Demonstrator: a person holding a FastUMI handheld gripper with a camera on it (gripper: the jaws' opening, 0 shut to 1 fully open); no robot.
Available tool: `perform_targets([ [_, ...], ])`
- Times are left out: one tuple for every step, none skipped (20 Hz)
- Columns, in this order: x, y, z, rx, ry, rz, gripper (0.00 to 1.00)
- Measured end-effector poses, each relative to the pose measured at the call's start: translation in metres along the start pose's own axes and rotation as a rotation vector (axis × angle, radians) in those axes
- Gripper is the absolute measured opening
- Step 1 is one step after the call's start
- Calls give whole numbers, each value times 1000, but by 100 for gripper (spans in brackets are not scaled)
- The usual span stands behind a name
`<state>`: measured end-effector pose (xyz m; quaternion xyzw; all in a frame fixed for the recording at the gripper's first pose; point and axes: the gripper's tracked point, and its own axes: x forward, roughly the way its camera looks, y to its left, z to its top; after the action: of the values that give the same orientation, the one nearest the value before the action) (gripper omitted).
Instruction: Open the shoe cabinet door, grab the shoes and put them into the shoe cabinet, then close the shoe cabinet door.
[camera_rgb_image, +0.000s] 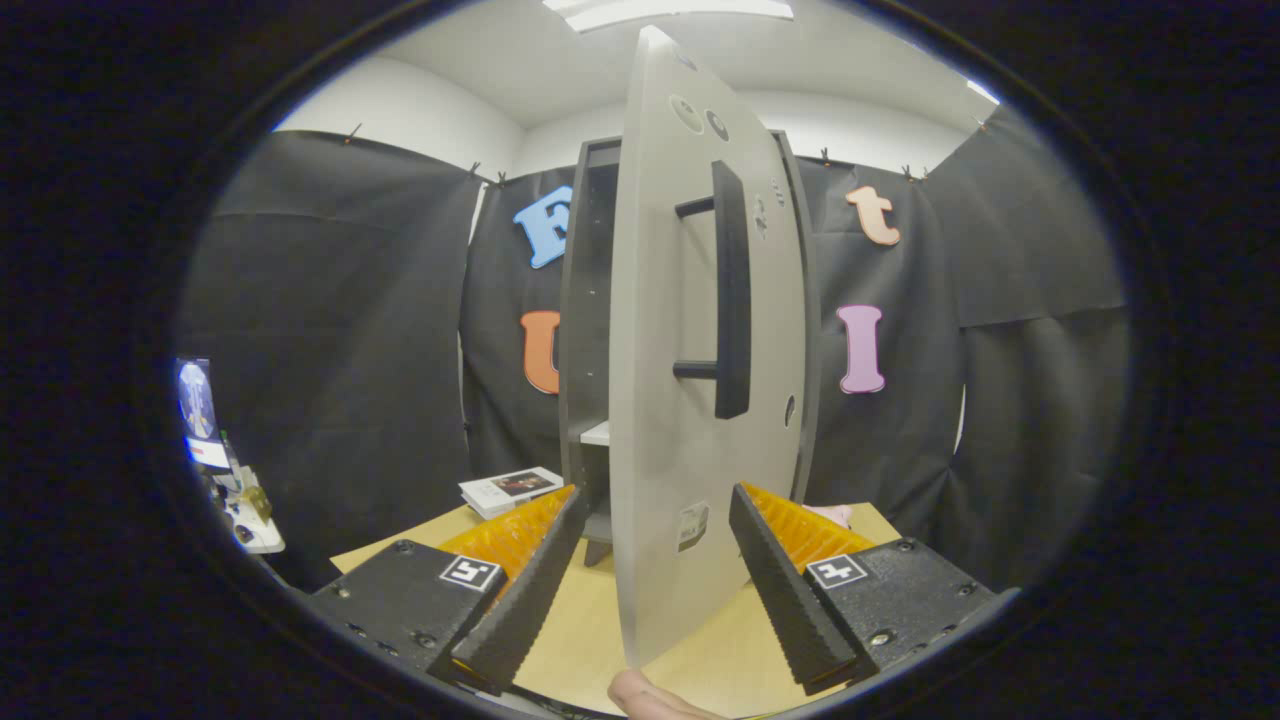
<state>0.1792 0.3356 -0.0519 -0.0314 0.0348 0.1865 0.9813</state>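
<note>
The cabinet (585, 330) stands on the wooden surface (580, 650) with its door (660, 420) swung open, edge toward the camera, handle (732, 290) facing right. The claw (655, 575) is spread wide, empty, its fingers either side of the door's lower edge without touching it. A booklet (510, 490) lies left of the cabinet.

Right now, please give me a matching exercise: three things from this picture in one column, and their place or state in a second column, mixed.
Things:
1. cabinet door
2. door handle
3. booklet

Places or states:
A. lying on the table, left of the cabinet
B. swung open, its edge between the open fingers of the gripper
C. dark bar fixed upright on the door

Pairs: 1-B, 2-C, 3-A
</note>
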Motion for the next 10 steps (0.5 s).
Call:
perform_targets([
  [1,-1,-1,-17,-1,-10,97],
  [0,-1,-6,-23,4,-21,96],
  [-4,0,-10,-26,11,-23,96],
  [-8,1,-11,-30,3,-25,96],
  [-12,-3,-9,-34,-8,-37,96],
  [-14,-9,-8,-41,-14,-55,97],
  [-19,-16,-8,-44,-13,-72,96],
  [-24,-23,-6,-40,-23,-90,97],
  [-28,-28,-1,-30,-40,-103,96],
  [-29,-34,1,-21,-49,-111,96],
])
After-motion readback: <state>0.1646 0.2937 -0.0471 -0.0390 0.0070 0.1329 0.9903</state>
